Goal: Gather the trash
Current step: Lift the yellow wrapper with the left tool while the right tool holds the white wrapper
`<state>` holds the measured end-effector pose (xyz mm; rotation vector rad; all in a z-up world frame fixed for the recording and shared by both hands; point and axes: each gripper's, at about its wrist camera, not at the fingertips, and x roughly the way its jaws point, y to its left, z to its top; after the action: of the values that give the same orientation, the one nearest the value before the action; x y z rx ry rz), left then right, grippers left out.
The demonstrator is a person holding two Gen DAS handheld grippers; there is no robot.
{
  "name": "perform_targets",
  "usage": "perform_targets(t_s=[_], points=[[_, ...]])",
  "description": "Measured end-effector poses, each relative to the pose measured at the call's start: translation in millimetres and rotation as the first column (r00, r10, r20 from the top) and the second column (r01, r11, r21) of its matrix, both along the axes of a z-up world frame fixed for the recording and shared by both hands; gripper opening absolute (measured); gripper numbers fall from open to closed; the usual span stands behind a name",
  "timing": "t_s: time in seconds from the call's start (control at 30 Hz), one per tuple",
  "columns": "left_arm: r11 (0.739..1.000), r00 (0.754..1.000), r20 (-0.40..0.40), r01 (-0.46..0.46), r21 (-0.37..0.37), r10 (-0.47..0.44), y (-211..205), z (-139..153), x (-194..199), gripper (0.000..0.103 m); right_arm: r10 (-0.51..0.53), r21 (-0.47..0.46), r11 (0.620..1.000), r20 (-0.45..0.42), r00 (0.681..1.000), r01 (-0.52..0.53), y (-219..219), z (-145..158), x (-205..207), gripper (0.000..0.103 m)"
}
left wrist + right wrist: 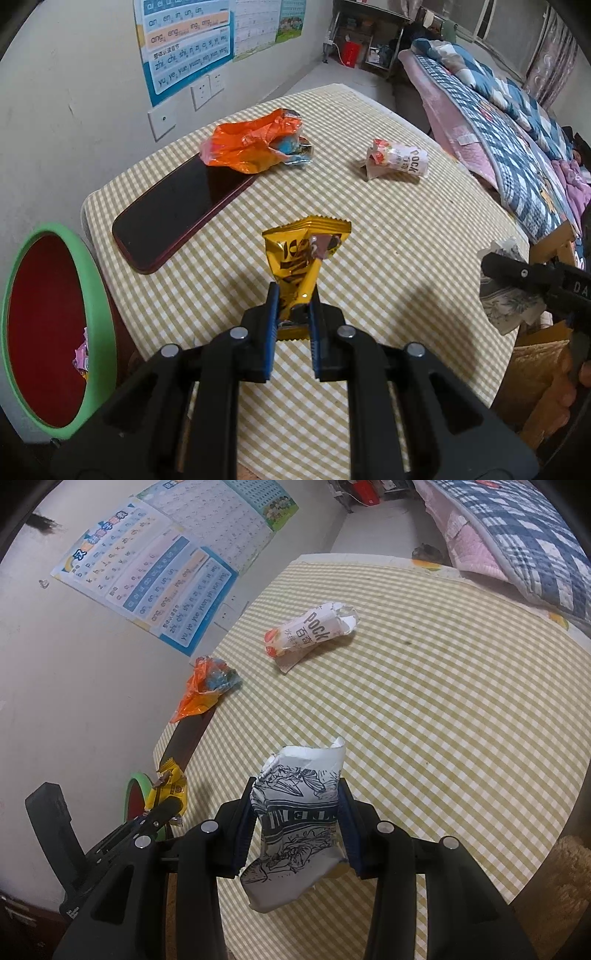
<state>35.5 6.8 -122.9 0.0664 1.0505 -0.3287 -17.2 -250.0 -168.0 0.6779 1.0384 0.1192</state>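
- Over the checked table (369, 236), the left gripper (293, 299) pinches a yellow wrapper (303, 258); only this view shows the green-rimmed bin's (92, 295) red inside, at nine o'clock.
- The right gripper (295, 812) clamps a printed white wrapper (295, 812); a Pocky packet (312, 631) lies at twelve o'clock.

Yellow-white checked bench (369, 206); gold-and-black wrapper (303, 258); orange wrapper (243, 144); black-printed white wrapper (295, 812); green-rimmed red bin (48, 332).

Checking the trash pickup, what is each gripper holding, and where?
Left gripper: yellow wrapper, pinched near its lower end. Right gripper: black-and-white printed wrapper, across its middle.
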Motion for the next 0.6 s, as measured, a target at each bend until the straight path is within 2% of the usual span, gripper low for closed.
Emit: perform_targets(t_s=[0.13, 0.6], points=[[1.000, 1.000, -0.016, 0.002, 0.004, -0.002, -1.1, -5.5, -0.4, 0.014, -0.002, 0.026, 1.000, -0.012, 1.000, 0.002, -1.3, -3.2, 0.2, 0.040], [1.000, 1.000, -0.025, -0.003, 0.001, 0.003, -0.7, -7.5, -0.8, 0.014, 0.016, 0.004, 1.000, -0.015, 1.000, -0.016, 3.3, -4.6, 3.1, 0.040]])
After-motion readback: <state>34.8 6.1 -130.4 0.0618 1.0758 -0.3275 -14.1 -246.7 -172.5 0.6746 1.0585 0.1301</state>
